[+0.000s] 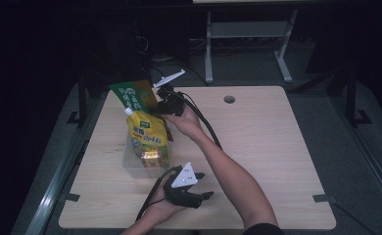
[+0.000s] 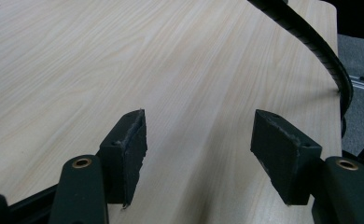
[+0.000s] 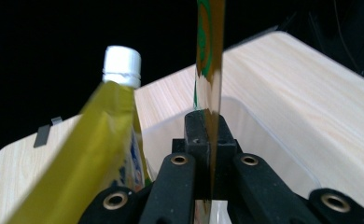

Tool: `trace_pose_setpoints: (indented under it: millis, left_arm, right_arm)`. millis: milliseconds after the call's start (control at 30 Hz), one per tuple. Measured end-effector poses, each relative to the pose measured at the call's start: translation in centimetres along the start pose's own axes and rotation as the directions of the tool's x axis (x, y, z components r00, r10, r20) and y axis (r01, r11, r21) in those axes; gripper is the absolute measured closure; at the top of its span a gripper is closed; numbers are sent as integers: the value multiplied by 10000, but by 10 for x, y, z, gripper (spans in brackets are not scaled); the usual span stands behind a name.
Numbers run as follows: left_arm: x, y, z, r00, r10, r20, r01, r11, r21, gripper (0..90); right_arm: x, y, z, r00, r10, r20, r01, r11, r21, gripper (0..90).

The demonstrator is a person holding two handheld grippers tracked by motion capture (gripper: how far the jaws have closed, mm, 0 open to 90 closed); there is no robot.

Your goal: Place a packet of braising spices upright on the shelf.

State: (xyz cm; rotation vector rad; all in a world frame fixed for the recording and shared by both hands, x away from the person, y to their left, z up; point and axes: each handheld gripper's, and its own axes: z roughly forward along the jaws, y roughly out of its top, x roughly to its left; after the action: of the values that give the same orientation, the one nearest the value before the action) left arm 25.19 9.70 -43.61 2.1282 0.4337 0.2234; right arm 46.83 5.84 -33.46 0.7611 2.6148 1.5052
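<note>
The right gripper point(image 3: 207, 154) pinches the thin green packet point(image 1: 136, 95) above the clear box point(image 1: 142, 164), the left gripper point(image 2: 199, 154) waits with jaws spread, and the packet may slip or bump the yellow pouch point(image 1: 149, 134).

Pouches at my table's left

My yellow spouted pouch point(image 1: 150, 137) stands in the clear plastic bin point(image 1: 130, 161); the green flat packet point(image 1: 134, 94) sits behind it, above the pale wooden table point(image 1: 267, 147).

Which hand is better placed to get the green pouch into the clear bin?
Right. The right gripper is shut on the green pouch directly above the clear bin, beside the yellow pouch. The left gripper rests open and empty on the table.
</note>
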Motion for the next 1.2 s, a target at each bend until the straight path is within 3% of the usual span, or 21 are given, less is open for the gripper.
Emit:
trace_pose_setpoints:
  millis: [200, 400, 833, 1200]
  left_arm:
    - [-1, 0, 1, 10000, -37, 64, 37, 10000, 20, 354]
    - [0, -1, 0, 10000, 37, 64, -37, 10000, 34, 354]
    - [0, -1, 1, 10000, 57, 80, -57, 10000, 73, 353]
    - [0, -1, 1, 10000, 33, 76, -34, 10000, 58, 353]
  right_arm:
    - [1, 0, -2, 9997, 22, -242, -38, 9978, -655, 897]
    - [-5, -6, -2, 9999, 52, -111, -64, 9945, -1044, 897]
    - [-11, -8, -3, 9998, 42, -204, -65, 9934, -1146, 897]
    - [-12, -24, 9, 9997, 8, -233, -30, 9956, -942, 896]
